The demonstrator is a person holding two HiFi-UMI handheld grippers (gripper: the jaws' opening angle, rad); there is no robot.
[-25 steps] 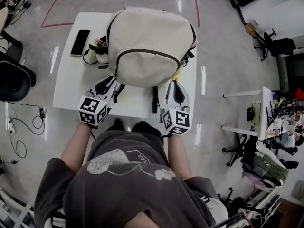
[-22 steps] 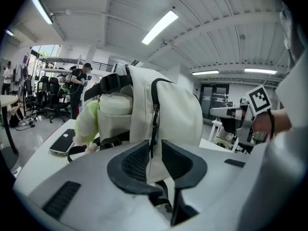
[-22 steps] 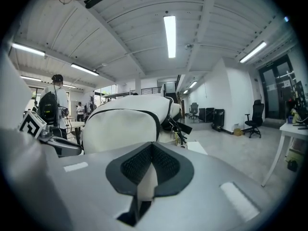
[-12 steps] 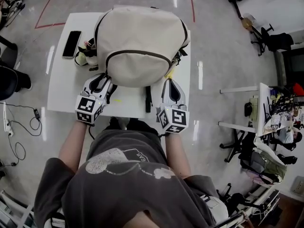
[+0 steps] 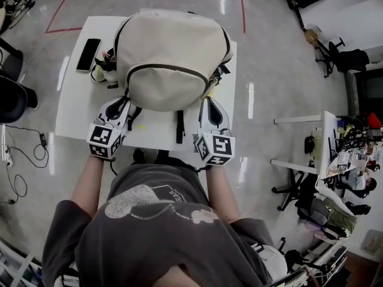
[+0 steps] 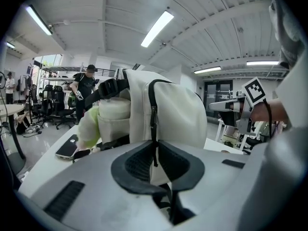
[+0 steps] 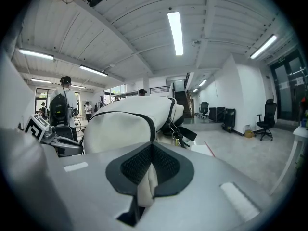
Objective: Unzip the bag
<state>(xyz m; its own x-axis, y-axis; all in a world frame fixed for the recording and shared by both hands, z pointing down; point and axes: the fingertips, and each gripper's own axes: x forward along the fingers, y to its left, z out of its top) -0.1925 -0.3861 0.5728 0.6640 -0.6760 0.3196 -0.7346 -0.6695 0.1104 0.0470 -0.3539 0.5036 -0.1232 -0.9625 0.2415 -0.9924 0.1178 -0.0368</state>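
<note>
Cream bag [image 5: 172, 58] mid-table [image 5: 157, 130], zip closed, contents hidden. At its 7 o'clock the left gripper [image 5: 127, 105] has just been closing its jaws, which now nip the zip pull [image 6: 154, 154]. At 5 o'clock the right gripper [image 5: 206, 102] is clamped on bag fabric. Best practice, probably: anchor right, draw the pull steadily along its track.

My right gripper [image 7: 150, 153] pinches a fold of the cream backpack [image 7: 118, 126], jaws tight on the fabric; its dark zipper [image 7: 152, 125] arcs just ahead.
</note>
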